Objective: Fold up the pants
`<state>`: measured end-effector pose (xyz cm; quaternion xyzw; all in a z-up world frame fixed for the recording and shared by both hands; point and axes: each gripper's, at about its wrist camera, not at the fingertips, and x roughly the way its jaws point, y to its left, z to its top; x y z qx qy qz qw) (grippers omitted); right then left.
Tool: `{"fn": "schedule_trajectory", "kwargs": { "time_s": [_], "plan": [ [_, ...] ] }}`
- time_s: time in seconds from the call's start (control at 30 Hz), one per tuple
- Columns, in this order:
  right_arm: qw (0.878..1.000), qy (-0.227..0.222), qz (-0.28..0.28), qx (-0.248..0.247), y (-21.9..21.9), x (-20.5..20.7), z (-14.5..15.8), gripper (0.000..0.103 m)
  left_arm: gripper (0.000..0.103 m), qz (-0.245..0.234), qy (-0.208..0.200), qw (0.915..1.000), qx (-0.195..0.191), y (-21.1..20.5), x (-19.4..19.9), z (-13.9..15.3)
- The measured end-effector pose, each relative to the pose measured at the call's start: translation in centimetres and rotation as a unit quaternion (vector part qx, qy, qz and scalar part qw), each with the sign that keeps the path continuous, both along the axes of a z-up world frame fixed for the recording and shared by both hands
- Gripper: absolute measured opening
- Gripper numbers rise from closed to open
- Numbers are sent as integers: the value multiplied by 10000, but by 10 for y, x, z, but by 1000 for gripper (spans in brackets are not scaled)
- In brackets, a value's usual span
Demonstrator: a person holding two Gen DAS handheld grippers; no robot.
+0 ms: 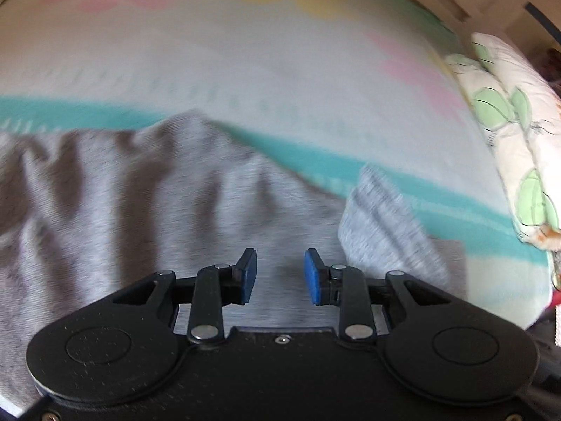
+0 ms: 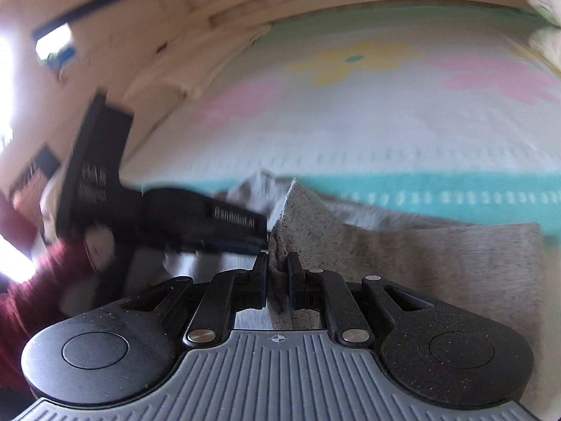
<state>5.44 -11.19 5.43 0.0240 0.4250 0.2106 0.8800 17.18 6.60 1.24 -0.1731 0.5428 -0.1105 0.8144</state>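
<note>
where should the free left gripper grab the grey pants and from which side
Take the pants at the raised ridge of the fold nearest the open left gripper, coming down from above: it stands proud enough to pinch. The right gripper already clamps another edge.

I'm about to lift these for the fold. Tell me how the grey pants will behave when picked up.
Probably floppy: the grey pants lie in soft wrinkles on the bedspread. Likely light, since the right hand-held gripper holds a fold by a thin pinch. The knit looks matte, so slipping seems unlikely, though loose parts will sag.
</note>
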Motion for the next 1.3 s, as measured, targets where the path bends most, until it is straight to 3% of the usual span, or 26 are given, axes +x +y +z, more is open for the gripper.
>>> {"fn": "schedule_trajectory", "kwargs": {
  "time_s": [0.13, 0.27, 0.33, 0.43, 0.47, 0.5, 0.57, 0.7, 0.73, 0.8, 0.83, 0.87, 0.93, 1.1, 1.2, 1.3],
  "plan": [
    [9988, 184, 444, 45, 8, -4, -12, 16, 38, 132, -1, 9998, 178, 9, -2, -5],
    [9980, -118, 500, 376, -8, -17, 10, 21, 38, 299, -313, 9981, 436, 18, -8, 9],
    [9974, -319, 178, 622, -34, -19, 25, 29, 38, 331, -561, 9960, 604, 17, -10, 20],
    [9941, -313, -720, 750, -84, -17, 33, 28, 38, 86, -1001, 9918, 795, 7, -15, 37],
    [9923, -246, -1034, 639, -100, -15, 33, 26, 38, -61, -1101, 9904, 832, 3, -18, 42],
    [9900, -125, -1338, 434, -115, -14, 30, 15, 38, -266, -1174, 9892, 838, -4, -24, 45],
    [9842, 162, -1756, 166, -140, -13, 19, 10, 39, -666, -1139, 9881, 784, -19, -31, 43],
    [9684, 910, -2300, 334, -172, -14, -13, 8, 39, -1358, -686, 9853, 777, -51, -50, 18],
    [9660, 1010, -2374, 164, -174, -15, -21, 0, 39, -1510, -555, 9836, 814, -57, -54, 10],
    [9639, 979, -2462, 261, -177, -23, -20, 0, 39, -1690, -462, 9793, 1010, -62, -68, 1],
    [9636, 935, -2493, 236, -175, -26, -16, 0, 39, -1757, -620, 9757, 1153, -65, -74, 0],
    [9656, 795, -2472, 105, -171, -29, -10, 1, 39, -1848, -735, 9712, 1313, -69, -78, 1],
    [9709, 492, -2330, -240, -161, -33, 4, 3, 39, -1859, -764, 9702, 1354, -71, -80, 3],
    [9861, -2, -1571, -548, -118, -33, 15, 5, 39, -1479, -572, 9809, 1125, -52, -72, 11],
    [9931, -95, -1032, -549, -85, -34, 15, 5, 39, -1100, -591, 9846, 1226, -30, -68, 14],
    [9974, -147, -480, -513, -48, -23, 9, 5, 39, -568, -350, 9884, 1365, 1, -59, 6]
  ]
}}
